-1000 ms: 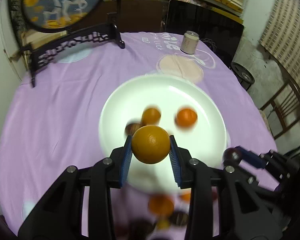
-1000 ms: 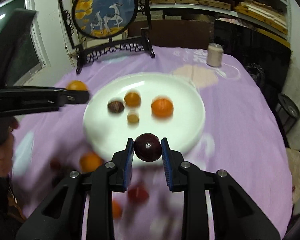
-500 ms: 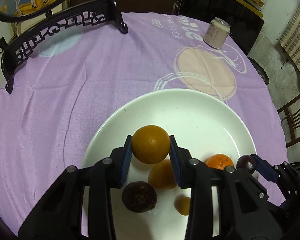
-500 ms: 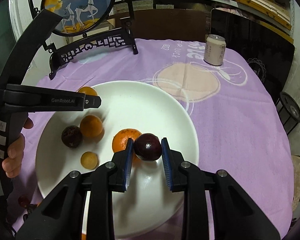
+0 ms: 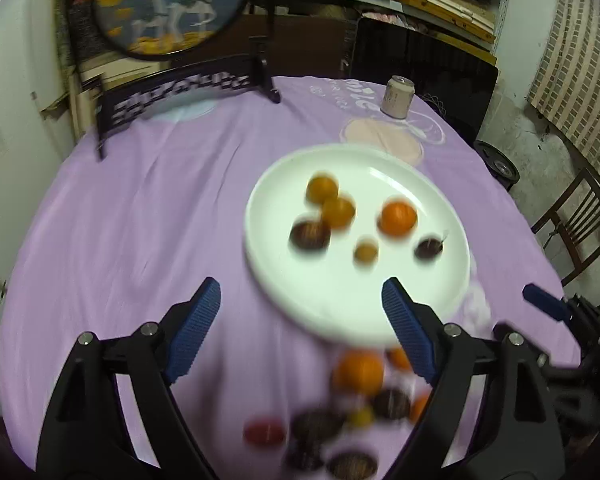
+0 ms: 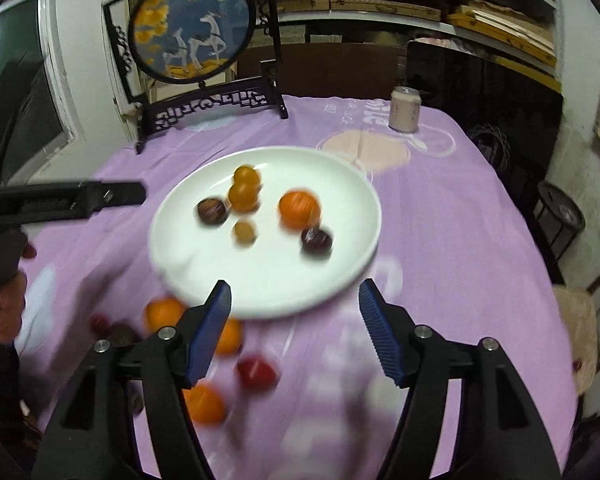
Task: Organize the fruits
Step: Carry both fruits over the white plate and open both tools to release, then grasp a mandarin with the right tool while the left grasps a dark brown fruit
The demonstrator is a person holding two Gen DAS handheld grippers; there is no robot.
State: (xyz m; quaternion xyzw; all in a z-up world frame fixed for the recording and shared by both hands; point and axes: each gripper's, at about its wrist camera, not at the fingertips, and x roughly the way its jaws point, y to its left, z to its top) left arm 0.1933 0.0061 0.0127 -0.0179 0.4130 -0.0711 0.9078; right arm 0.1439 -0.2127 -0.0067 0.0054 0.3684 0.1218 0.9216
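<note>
A white plate (image 5: 340, 312) (image 6: 204, 276) on the purple tablecloth holds several fruits: small oranges (image 5: 321, 189) (image 6: 247, 176), a larger orange (image 5: 398, 218) (image 6: 299, 210), dark round fruits (image 5: 310, 235) (image 6: 317, 241) and a small tan one (image 5: 366, 253). More oranges (image 5: 359, 372) (image 6: 165, 314) and dark and red fruits (image 6: 256, 372) lie on the cloth in front of the plate. My left gripper (image 5: 300, 308) is open and empty above the plate's near edge. My right gripper (image 6: 294, 310) is open and empty, also at the near edge.
A round painted screen on a black stand (image 5: 172, 80) (image 6: 204, 108) stands at the back left. A drink can (image 5: 397, 96) (image 6: 405, 109) stands at the back right. A wooden chair (image 5: 572, 224) is beside the table at the right.
Both grippers have opened and pulled back from the plate. The orange from the left gripper and the dark fruit from the right gripper now lie on the plate.
</note>
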